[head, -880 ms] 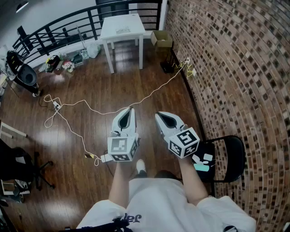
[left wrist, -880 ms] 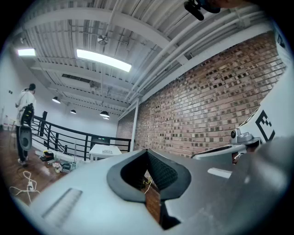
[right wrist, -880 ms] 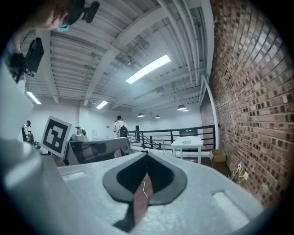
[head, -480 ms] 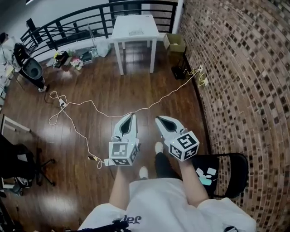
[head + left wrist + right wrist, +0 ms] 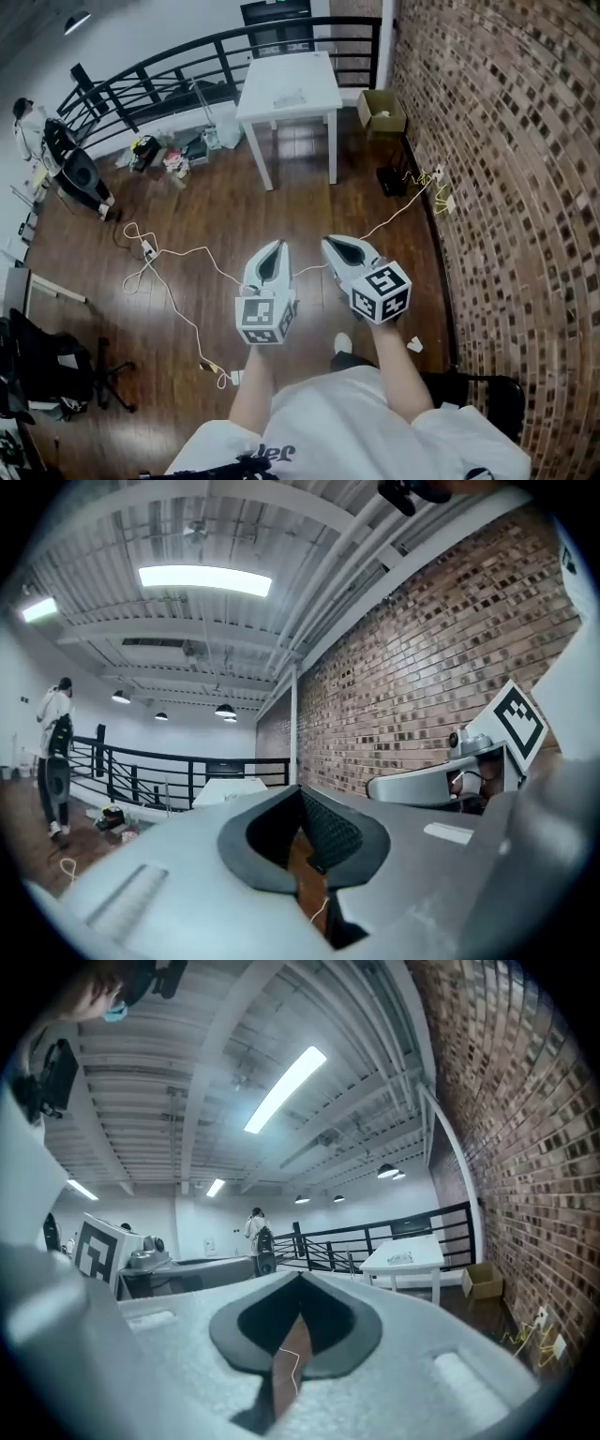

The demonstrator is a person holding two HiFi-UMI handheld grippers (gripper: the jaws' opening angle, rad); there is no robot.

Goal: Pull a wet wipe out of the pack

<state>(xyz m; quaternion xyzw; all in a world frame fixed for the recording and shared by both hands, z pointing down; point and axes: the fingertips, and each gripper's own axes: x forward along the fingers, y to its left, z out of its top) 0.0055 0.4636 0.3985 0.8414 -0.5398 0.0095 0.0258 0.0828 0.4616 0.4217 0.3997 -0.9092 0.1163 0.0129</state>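
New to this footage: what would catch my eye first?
The left claw and right claw, both shut and empty, jut out side by side over the dark wooden floor. Ahead stands a white table by the brick wall on the right, and a pale cable snakes across the floor.

Two claws: left claw and right claw. Two marker cubes, one on each: left cube, right cube. One white table bearing one small item. One cardboard box. One railing. One person beside it.
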